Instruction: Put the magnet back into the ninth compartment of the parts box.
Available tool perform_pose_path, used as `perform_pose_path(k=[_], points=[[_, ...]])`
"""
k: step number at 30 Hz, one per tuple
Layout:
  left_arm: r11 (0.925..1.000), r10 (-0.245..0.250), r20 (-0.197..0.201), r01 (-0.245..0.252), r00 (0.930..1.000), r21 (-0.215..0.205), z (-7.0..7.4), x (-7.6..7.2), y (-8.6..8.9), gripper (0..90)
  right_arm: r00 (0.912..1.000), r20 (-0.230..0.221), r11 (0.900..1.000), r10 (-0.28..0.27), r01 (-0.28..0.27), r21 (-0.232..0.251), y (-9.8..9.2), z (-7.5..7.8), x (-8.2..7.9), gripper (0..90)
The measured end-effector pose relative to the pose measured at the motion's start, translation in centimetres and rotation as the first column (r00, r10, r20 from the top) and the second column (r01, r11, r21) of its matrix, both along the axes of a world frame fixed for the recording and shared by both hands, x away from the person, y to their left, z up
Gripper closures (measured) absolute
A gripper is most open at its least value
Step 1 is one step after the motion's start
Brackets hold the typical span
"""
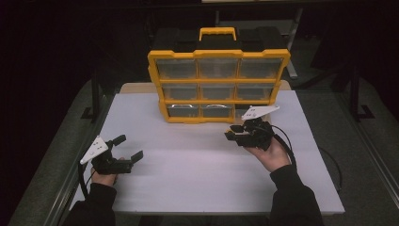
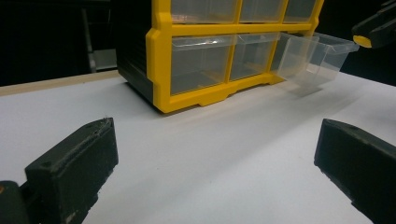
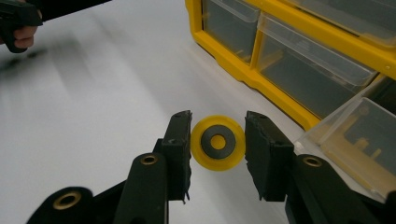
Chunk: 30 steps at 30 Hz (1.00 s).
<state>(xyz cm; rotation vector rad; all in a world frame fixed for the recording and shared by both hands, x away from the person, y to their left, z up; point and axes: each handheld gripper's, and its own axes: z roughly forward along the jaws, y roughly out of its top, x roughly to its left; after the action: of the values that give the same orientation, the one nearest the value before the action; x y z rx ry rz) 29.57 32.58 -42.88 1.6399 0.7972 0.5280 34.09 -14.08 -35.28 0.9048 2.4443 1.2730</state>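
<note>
Right gripper grasps a yellow wheel between its jaws, held above the desk just beside the pulled-out clear drawer of the yellow cabinet, probably taken from or bound for it. Wheel: round, dark grey ring, yellow hub. Left gripper released, resting well apart.

Readable text: none in any view
Organizer: yellow frame and clear drawers carry no legible label, brand or number; nothing to read on its handle
Yellow disc: plain yellow rim, dark ring, yellow centre; no marking
Grippers: black jaws and grey plates show screw holes, no lettering
Table: blank white surface; no signs
</note>
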Motion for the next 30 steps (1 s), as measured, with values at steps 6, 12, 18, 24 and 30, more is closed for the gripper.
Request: perform_pose_path(k=[6, 12, 18, 24, 30], points=[[1.0, -0.005, 0.0, 0.005, 1.0, 0.004, 0.0, 0.0, 0.0, 0.0, 0.9999, 0.008, 1.0, -0.007, 0.007, 0.009, -0.3, 0.5, 0.5, 60.5], [1.0, -0.006, -0.002, 0.006, 1.0, 0.008, 0.0, 0.0, 0.0, 0.0, 0.9994, 0.027, 0.999, -0.021, 0.02, 0.04, -1.3, 1.5, 0.9, 60.5], [0.9998, -0.013, -0.009, 0.013, 0.9999, 0.013, -0.2, 0.1, -0.2, 0.0, 0.9987, 0.041, 0.998, -0.029, 0.027, 0.048, -1.7, 1.9, 1.4, 60.5], [0.9998, -0.017, -0.01, 0.017, 0.9998, 0.014, -0.2, 0.0, -0.3, 0.0, 0.9974, 0.044, 0.996, -0.057, 0.054, 0.064, -2.7, 2.1, 2.2, 60.5], [0.9998, -0.014, -0.007, 0.015, 0.9999, 0.016, -0.2, 0.0, -0.2, 0.0, 0.9955, 0.042, 0.994, -0.085, 0.082, 0.072, -4.0, 2.3, 2.9, 60.5]])
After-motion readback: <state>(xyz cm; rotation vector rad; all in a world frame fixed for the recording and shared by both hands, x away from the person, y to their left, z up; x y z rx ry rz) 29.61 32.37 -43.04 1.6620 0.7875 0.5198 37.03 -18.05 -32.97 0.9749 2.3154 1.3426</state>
